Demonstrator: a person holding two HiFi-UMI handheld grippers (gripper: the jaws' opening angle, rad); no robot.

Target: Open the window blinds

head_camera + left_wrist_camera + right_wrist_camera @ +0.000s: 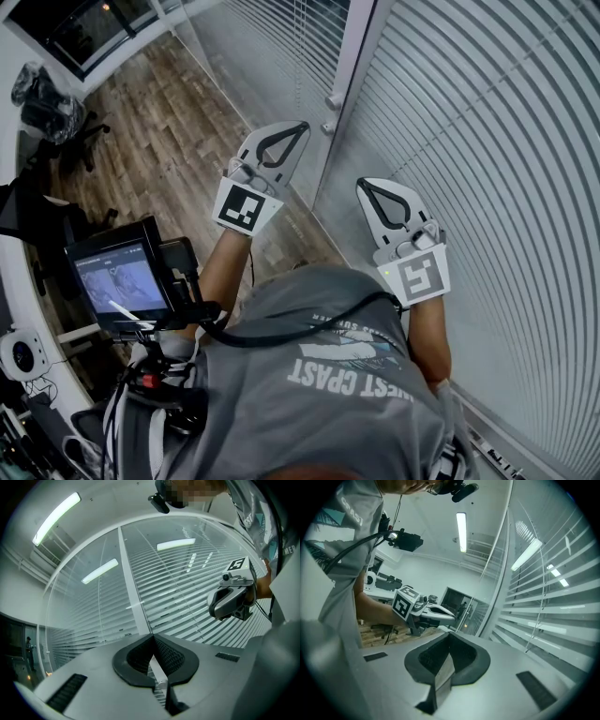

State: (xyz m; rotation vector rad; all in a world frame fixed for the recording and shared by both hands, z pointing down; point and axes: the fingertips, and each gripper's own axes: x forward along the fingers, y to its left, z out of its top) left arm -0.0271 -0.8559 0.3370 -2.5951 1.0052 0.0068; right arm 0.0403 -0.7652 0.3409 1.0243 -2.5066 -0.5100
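Ahead, wide white slatted window blinds (487,141) are hanging lowered across the glass on both sides of a tall white frame post (349,66), with thin gaps showing between slats. Both grey two-jaw tools are hovering with jaws pressed together on nothing, the left gripper (153,638) just beside a small white fitting (329,127) on that post and the right gripper (449,635) near the slats. If that fitting is working the blinds, gripping it well likely means parting the jaws, closing squarely, and moving gently.

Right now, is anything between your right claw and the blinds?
Nothing visible. The right claw hangs shut in open air beside the blinds; the left claw is shut on a thin white wand.
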